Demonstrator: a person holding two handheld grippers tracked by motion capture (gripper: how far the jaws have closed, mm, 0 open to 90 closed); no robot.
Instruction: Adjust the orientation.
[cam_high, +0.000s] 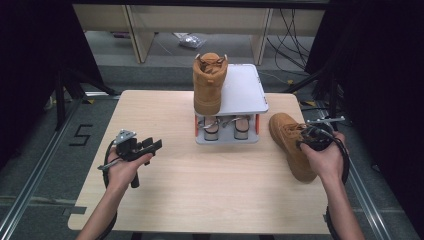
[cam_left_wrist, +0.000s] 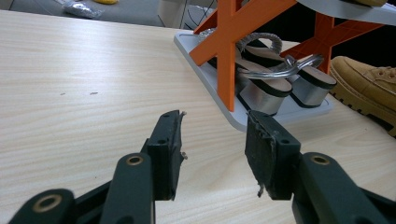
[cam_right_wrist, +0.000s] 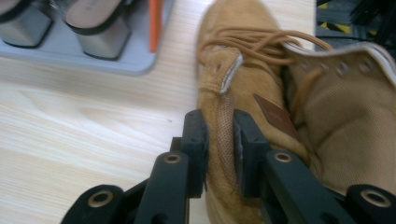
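A tan lace-up boot (cam_high: 287, 140) lies on the wooden table (cam_high: 200, 190) at the right, just beside a small shoe rack (cam_high: 245, 92). My right gripper (cam_high: 304, 143) is shut on it: in the right gripper view the two jaws pinch the padded ankle collar of the boot (cam_right_wrist: 243, 79), with the right gripper (cam_right_wrist: 222, 135) closed over that edge. A matching second boot (cam_high: 209, 82) stands on the rack's grey top shelf. My left gripper (cam_high: 155, 145) hovers low over the table at the left, open with nothing between its jaws, as the left gripper (cam_left_wrist: 215, 135) view confirms.
The rack has orange cross supports (cam_left_wrist: 229, 37) and a grey base carrying a pair of block-heeled sandals (cam_left_wrist: 271, 88). Behind the table are desk legs, cables and a floor bag. The table's right edge runs close to the held boot.
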